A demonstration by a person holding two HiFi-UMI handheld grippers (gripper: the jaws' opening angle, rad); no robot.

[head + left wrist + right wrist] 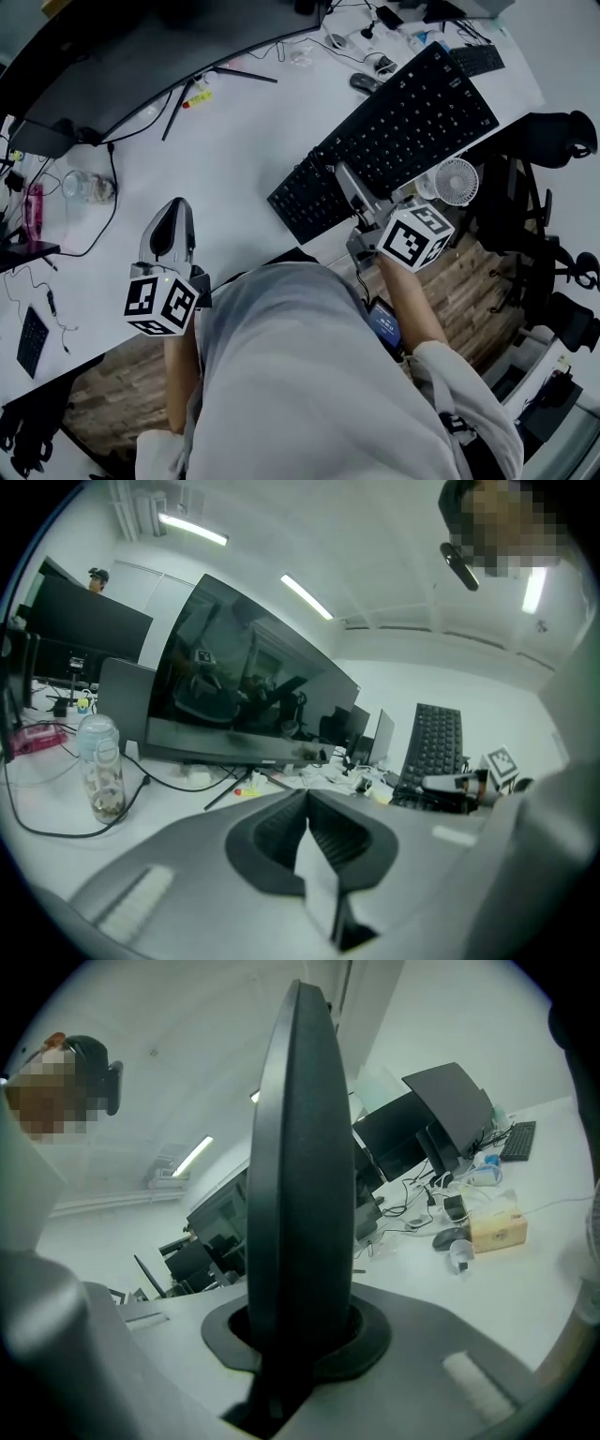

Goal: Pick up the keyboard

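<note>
White desk lies below me. My right gripper clamps the keyboard by its near edge, holding it tilted above the desk. My left gripper is closed and empty.

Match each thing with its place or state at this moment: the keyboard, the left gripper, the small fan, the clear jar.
Things:
1. keyboard
2. left gripper
3. small fan
4. clear jar

Places or states:
A. jaws together, nothing between them
B. stands on the white desk, far out on the person's left
C. clamped at its near edge in the right gripper
D. white and round, just beside the right gripper's marker cube

Pairs: 1-C, 2-A, 3-D, 4-B
</note>
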